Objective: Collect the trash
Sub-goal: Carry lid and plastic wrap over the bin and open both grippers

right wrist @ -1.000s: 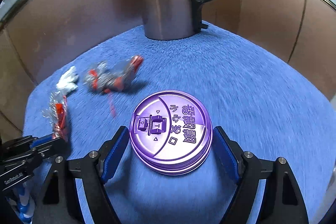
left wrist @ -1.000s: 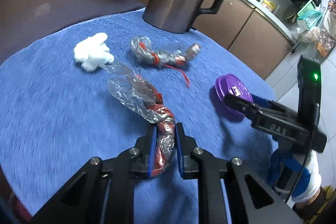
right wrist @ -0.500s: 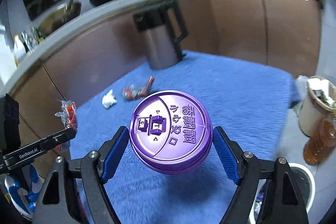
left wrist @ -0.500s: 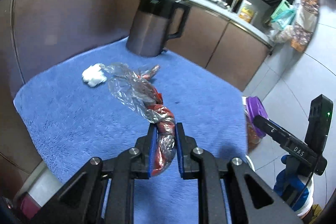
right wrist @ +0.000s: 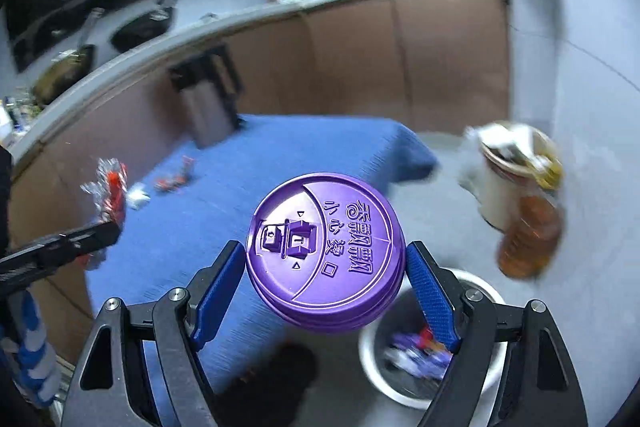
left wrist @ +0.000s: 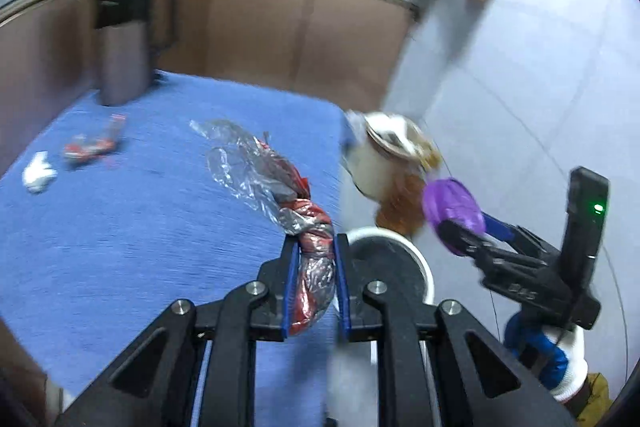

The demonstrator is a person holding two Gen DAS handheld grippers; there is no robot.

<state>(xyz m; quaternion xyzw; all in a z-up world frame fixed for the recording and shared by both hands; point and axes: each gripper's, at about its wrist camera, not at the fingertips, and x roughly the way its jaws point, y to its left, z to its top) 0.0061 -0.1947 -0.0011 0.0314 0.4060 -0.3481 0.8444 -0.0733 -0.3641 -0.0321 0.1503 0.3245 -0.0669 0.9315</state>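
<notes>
**Risks during carry of trash toward bin**

Left gripper clamped narrow on twisted plastic wrapper, loose tail trailing above blue cloth. Right gripper spread wide, pinching purple cup lid by its rim, above and beside white bin on floor. Likely failures: lid slipping from shallow edge grip; wrapper tail catching bin rim; release off-centre, landing on floor. Second wrapper and white tissue uncollected on cloth.
</notes>
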